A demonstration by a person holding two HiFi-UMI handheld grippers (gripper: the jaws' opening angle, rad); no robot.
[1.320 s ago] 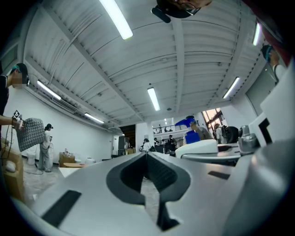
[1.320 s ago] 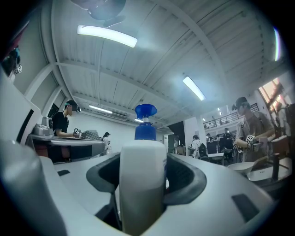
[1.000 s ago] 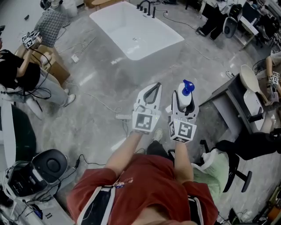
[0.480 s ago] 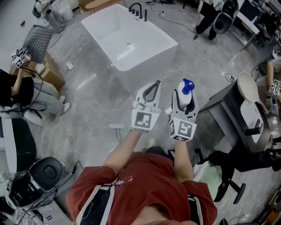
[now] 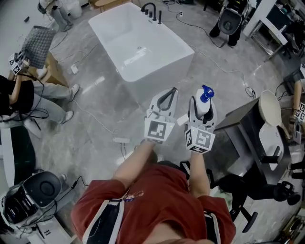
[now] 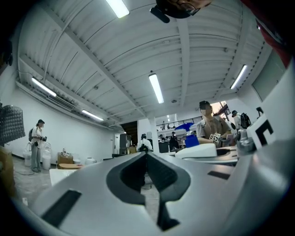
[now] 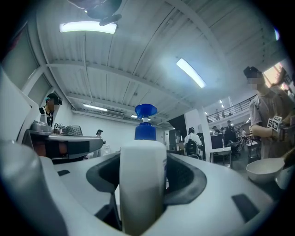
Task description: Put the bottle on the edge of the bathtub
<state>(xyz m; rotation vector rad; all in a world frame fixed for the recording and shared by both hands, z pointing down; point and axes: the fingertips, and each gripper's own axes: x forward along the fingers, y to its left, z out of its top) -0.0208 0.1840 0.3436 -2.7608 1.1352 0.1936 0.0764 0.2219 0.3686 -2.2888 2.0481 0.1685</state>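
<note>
The jaws of the right gripper (image 5: pixel 202 107) are clenched on the bottle (image 7: pixel 142 184), one pad pressing each side of its white body. The bottle stands upright between them, and its blue pump top (image 7: pixel 145 121) rises above the jaw tips. The jaws of the left gripper (image 5: pixel 170 92) are closed together tip against tip, with nothing between them.

In the head view both grippers are held out side by side in front of the person in the red shirt (image 5: pixel 157 205), left one beside right, close but apart. The bottle is carried in the air over the grey stone floor (image 5: pixel 95 124), not resting on anything. It is short of the white bathtub (image 5: pixel 162 71), nearest that tub's near right corner, and is not yet on the edge. The bathtub stands on the floor ahead of the grippers. A black faucet (image 5: pixel 151 9) stands at its far end, and a drain shows in its basin.

A white power strip (image 5: pixel 120 140) lies on the floor to the left of the left gripper, with a cable running from it. A seated person (image 5: pixel 21 97) is at the left edge of the head view. To the right of the bottle are a dark desk (image 5: pixel 238 119) and a pale chair (image 5: pixel 270 119).
</note>
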